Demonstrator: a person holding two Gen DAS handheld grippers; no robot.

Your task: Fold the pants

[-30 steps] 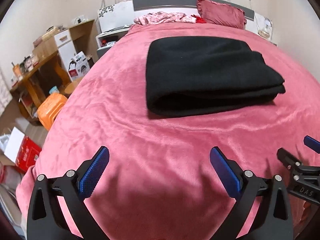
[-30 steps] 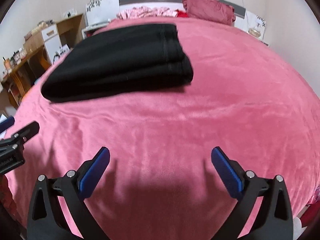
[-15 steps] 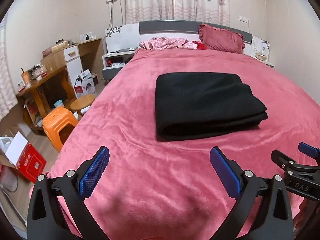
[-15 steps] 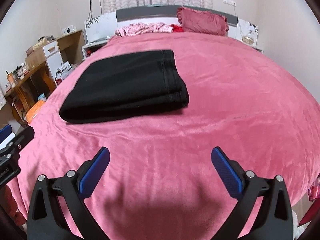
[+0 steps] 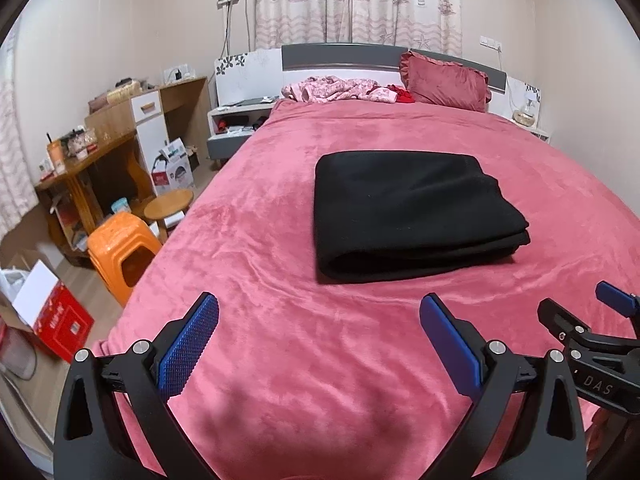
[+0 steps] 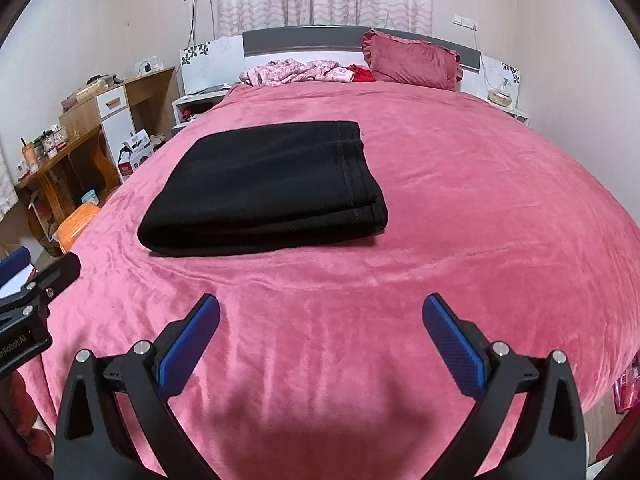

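The black pants (image 5: pixel 408 212) lie folded into a neat rectangle on the pink bedspread (image 5: pixel 280 248), also in the right wrist view (image 6: pixel 268 188). My left gripper (image 5: pixel 318 328) is open and empty, held above the bed's near end, well short of the pants. My right gripper (image 6: pixel 320 330) is open and empty too, at a like distance. The right gripper's tip shows at the right edge of the left wrist view (image 5: pixel 592 332). The left gripper's tip shows at the left edge of the right wrist view (image 6: pixel 36 292).
A red pillow (image 5: pixel 444 80) and crumpled pink clothes (image 5: pixel 340 90) lie at the headboard. Left of the bed stand an orange stool (image 5: pixel 120 252), a round wooden stool (image 5: pixel 168 204), a cluttered wooden desk (image 5: pixel 80 160) and a red box (image 5: pixel 52 316).
Both grippers have pulled back and up from the folded pants, which now look smaller and farther away. The pants have not moved.
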